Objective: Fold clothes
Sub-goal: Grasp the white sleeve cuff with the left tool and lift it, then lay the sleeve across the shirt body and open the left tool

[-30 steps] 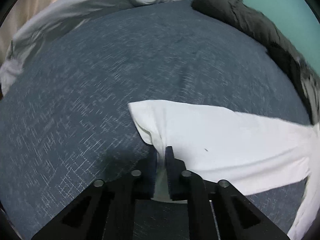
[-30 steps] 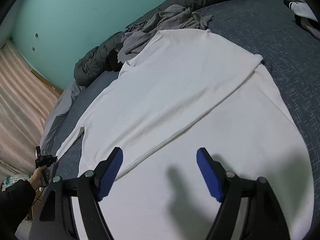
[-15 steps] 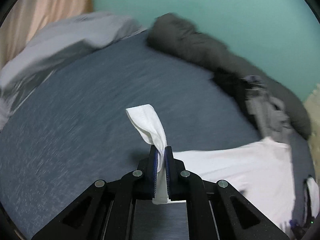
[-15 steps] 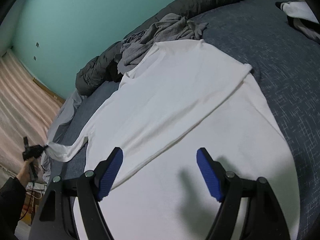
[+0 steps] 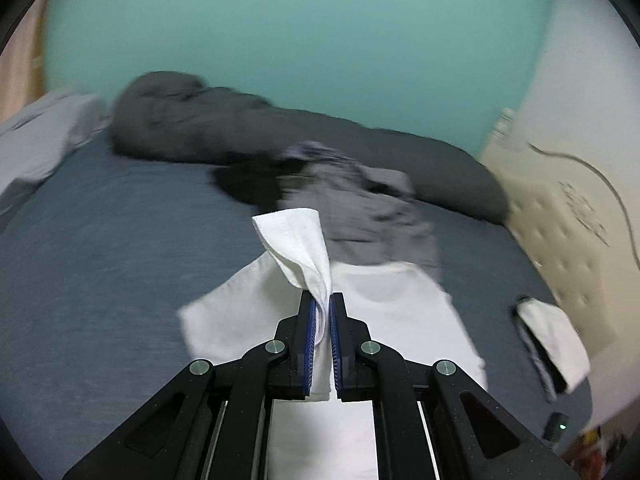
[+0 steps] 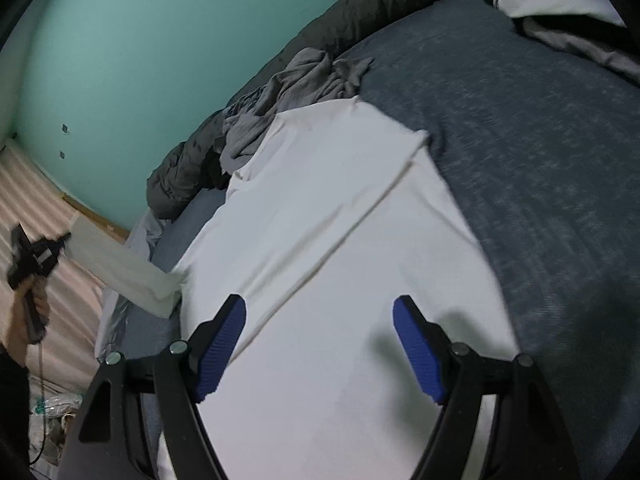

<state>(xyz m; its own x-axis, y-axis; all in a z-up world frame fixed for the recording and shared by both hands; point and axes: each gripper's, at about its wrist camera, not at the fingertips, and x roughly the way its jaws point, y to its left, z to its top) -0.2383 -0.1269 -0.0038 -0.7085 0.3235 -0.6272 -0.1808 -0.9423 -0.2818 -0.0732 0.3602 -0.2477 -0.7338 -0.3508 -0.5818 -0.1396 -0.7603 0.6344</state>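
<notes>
A white long-sleeved shirt (image 6: 340,240) lies spread flat across the middle of the bed (image 6: 540,160), which is covered in dark blue-grey fabric; one sleeve is already folded across its body, leaving a long diagonal crease. The left gripper (image 5: 323,320) is pressed together on the cuff end of the other sleeve (image 5: 300,240), with the white cloth sticking up between its blue pads and flaring out above the tips. In the right wrist view this sleeve (image 6: 120,268) stretches up off the bed's side edge, taut from the shirt's shoulder to the left gripper (image 6: 60,240), which a hand (image 6: 28,308) in a dark sleeve holds clear of the mattress. The right gripper (image 6: 320,340) hovers over the lower part of the shirt with its jaws spread wide and nothing between them; its shadow falls on the white fabric. Along the far edge of the bed, against the teal wall (image 5: 300,32), a dark grey duvet (image 5: 192,120) is bunched up, and a crumpled grey garment (image 6: 288,92) rests just beside the shirt's collar, touching it. A black and white garment (image 5: 552,344) lies near the headboard-side edge, well apart from the shirt.
</notes>
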